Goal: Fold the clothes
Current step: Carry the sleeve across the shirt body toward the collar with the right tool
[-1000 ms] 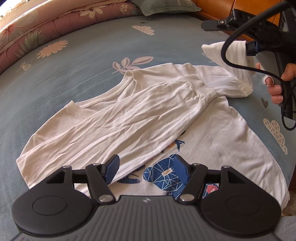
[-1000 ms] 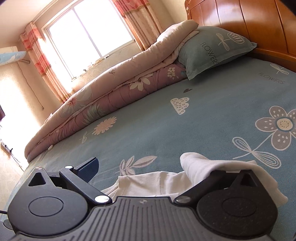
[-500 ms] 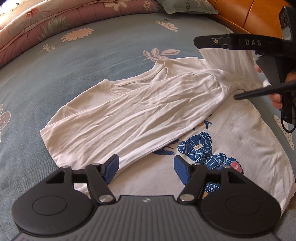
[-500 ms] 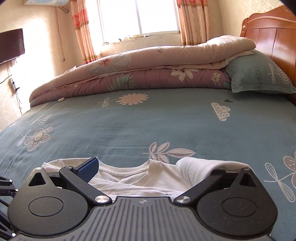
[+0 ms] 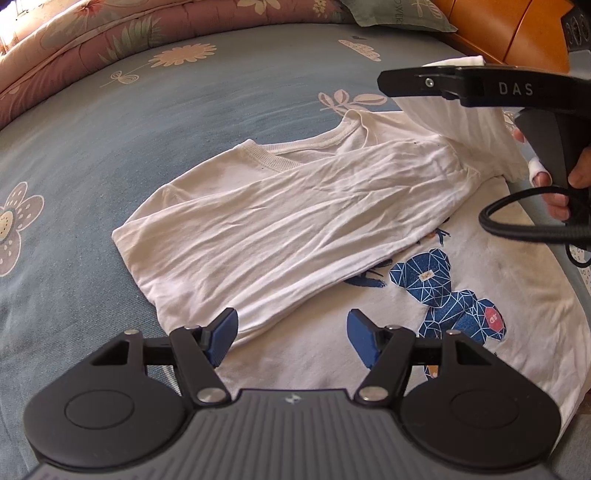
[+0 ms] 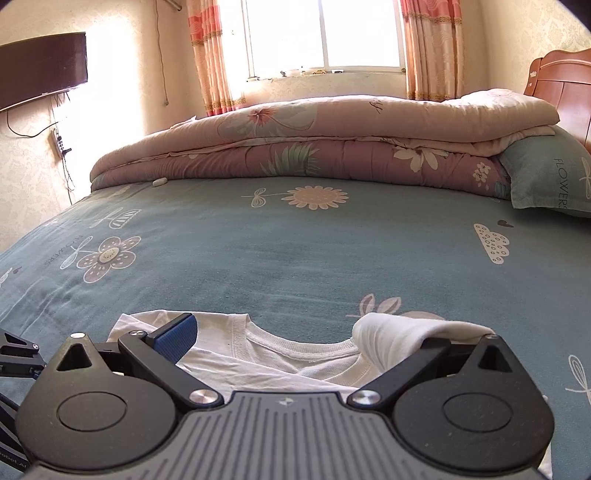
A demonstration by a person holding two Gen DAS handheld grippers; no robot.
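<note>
A white T-shirt (image 5: 295,221) with a blue bear print (image 5: 436,291) lies on the bed, its left side folded across the chest. My left gripper (image 5: 291,332) is open and empty just above the shirt's lower part. My right gripper (image 6: 295,332) is open, and the shirt's right sleeve (image 6: 402,332) is draped over its right finger, lifted off the bed. In the left wrist view the right gripper (image 5: 461,86) is at the upper right with the sleeve (image 5: 465,133) hanging from it. The collar (image 6: 295,345) lies below the right gripper.
The blue-grey flowered bedsheet (image 6: 295,251) stretches beyond the shirt. A folded pink quilt (image 6: 314,144) and a pillow (image 6: 546,177) lie along the far edge. A wooden headboard (image 5: 498,29) stands on the right. A black cable (image 5: 524,229) loops from the right gripper.
The right gripper has swung left, carrying the lifted sleeve over toward the shirt's body. The left gripper has stayed open and shifted slightly, so the shirt sits further right in its view.
</note>
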